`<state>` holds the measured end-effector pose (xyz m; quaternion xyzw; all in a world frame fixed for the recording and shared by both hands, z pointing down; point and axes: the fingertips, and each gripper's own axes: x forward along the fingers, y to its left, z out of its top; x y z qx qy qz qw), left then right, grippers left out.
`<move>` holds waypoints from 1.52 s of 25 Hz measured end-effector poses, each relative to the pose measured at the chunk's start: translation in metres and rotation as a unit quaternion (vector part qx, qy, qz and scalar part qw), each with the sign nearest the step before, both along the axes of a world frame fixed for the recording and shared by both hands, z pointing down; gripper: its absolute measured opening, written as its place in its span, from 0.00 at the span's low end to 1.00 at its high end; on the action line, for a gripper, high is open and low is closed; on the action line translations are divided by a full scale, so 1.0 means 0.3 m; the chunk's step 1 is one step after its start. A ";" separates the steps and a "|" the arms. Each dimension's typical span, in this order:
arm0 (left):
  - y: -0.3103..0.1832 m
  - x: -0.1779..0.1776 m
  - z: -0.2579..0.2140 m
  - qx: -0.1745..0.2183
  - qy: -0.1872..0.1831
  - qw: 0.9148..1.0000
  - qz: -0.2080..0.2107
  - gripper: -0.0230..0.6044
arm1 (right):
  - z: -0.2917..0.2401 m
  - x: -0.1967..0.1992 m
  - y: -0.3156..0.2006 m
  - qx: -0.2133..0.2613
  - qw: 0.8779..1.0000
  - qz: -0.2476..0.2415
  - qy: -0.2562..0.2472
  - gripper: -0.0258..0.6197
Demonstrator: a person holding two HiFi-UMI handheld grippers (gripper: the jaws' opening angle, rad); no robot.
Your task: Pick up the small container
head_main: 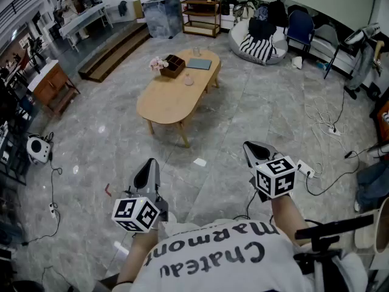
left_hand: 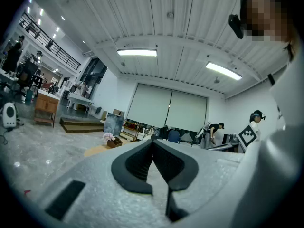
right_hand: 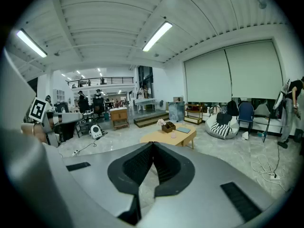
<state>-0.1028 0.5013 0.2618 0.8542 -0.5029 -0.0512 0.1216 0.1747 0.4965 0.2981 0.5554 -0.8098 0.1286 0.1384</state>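
Observation:
The small pink container (head_main: 189,79) stands on the oval wooden table (head_main: 167,102) far ahead on the floor, beside a brown box (head_main: 173,66) and a grey-blue flat pad (head_main: 199,64). In the right gripper view the container (right_hand: 174,135) shows as a tiny spot on the table (right_hand: 164,137). My left gripper (head_main: 148,169) and right gripper (head_main: 255,151) are held close to my body, well short of the table. Both are shut with nothing between the jaws; their tips meet in the left gripper view (left_hand: 152,142) and the right gripper view (right_hand: 153,144).
Cables and a power strip (head_main: 306,170) lie on the floor at the right. A striped beanbag (head_main: 258,44) and chairs stand at the back right, a low stepped platform (head_main: 115,50) and a wooden cabinet (head_main: 51,87) at the left. A scrap of paper (head_main: 200,162) lies before the table.

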 end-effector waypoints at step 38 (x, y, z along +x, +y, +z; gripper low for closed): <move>-0.802 -0.642 -0.002 -0.011 0.041 0.998 0.055 0.06 | 0.069 -0.625 -0.738 -0.046 0.997 0.055 -0.016 0.06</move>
